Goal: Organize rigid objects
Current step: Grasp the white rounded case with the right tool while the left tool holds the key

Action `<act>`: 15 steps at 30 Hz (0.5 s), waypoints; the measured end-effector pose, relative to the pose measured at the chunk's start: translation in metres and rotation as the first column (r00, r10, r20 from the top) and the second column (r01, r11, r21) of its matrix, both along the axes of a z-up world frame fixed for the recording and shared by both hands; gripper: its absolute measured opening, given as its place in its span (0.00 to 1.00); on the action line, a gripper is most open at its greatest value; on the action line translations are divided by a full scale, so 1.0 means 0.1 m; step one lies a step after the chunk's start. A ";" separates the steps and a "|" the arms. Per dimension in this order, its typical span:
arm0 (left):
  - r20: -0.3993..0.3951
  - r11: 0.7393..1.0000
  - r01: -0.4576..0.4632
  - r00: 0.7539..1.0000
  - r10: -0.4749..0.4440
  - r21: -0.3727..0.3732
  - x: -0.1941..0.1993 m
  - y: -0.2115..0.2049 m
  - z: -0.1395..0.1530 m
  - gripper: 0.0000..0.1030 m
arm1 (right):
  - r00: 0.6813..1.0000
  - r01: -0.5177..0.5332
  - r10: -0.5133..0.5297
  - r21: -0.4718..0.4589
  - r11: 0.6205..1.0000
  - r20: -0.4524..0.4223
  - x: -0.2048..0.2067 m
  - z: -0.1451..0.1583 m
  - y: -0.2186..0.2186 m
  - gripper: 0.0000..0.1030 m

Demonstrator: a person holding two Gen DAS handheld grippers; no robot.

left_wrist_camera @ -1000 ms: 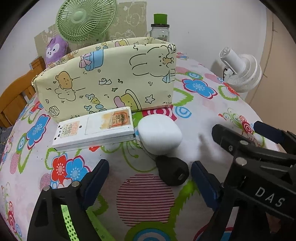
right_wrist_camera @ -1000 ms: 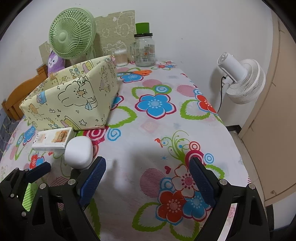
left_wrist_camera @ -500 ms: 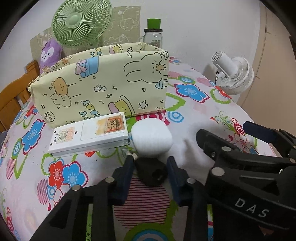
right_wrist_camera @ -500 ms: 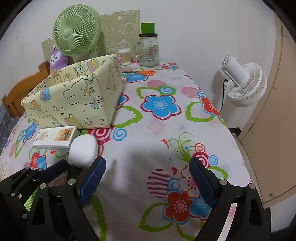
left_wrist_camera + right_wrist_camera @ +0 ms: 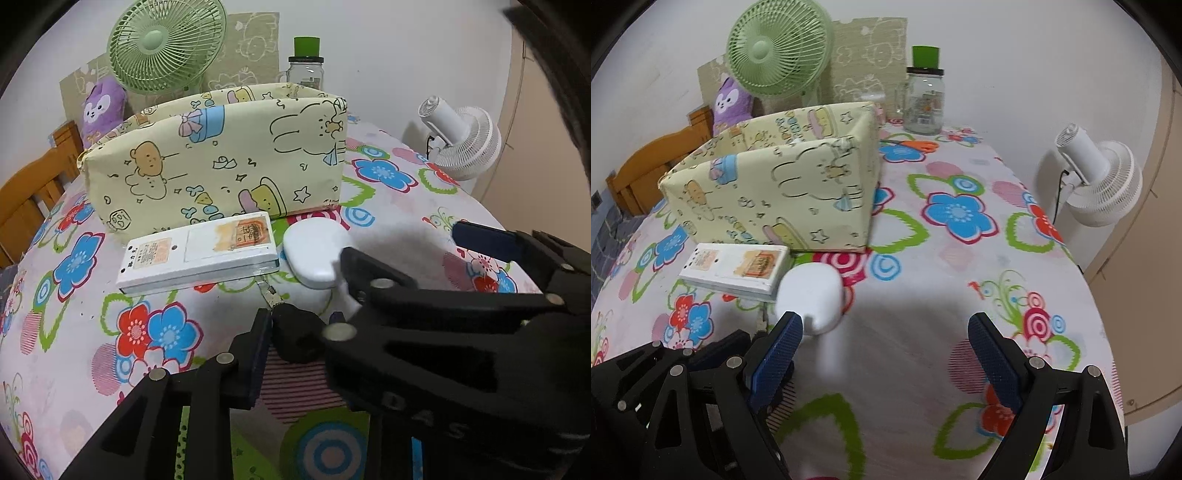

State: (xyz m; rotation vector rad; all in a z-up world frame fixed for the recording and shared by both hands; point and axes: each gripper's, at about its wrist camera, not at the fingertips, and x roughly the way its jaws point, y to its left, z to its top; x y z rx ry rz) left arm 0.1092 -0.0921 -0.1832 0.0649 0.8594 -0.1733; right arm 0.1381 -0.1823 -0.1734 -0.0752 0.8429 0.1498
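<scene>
Black plastic, a small knob-shaped piece (image 5: 295, 338) low in the centre of the left view, sits pinched in the left gripper (image 5: 299, 343) (presumably bound for the cartoon-print box (image 5: 221, 162) above); the right gripper (image 5: 884, 350) fingers stand spread, empty, over the floral bench (image 5: 960, 295).

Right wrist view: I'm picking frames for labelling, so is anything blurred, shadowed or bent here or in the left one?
Right wrist view: the tablecloth smears near the bottom edge, with a soft grey shadow ahead of the right gripper; the white case stays sharp. Left wrist view: crisp, but the box bulges from the fisheye, corners go black, and the right gripper hides part of the case.
</scene>
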 end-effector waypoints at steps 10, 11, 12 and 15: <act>-0.013 0.999 0.009 1.000 -0.010 -0.052 0.02 0.10 0.00 0.32 | 0.996 -0.055 0.059 0.066 0.996 -0.066 0.16 -0.16 0.11 0.88; -0.012 0.999 0.010 1.000 -0.011 -0.051 0.02 0.10 0.00 0.32 | 0.994 -0.077 0.082 0.072 0.994 -0.077 0.18 -0.18 0.14 0.83; -0.011 0.999 0.011 1.000 -0.012 -0.051 0.02 0.09 0.00 0.32 | 0.993 -0.084 0.089 0.062 0.995 -0.081 0.18 -0.19 0.17 0.82; -0.009 0.999 0.014 1.000 -0.015 -0.049 0.02 0.09 0.00 0.32 | 0.989 -0.123 0.124 0.026 0.992 -0.078 0.20 -0.19 0.25 0.71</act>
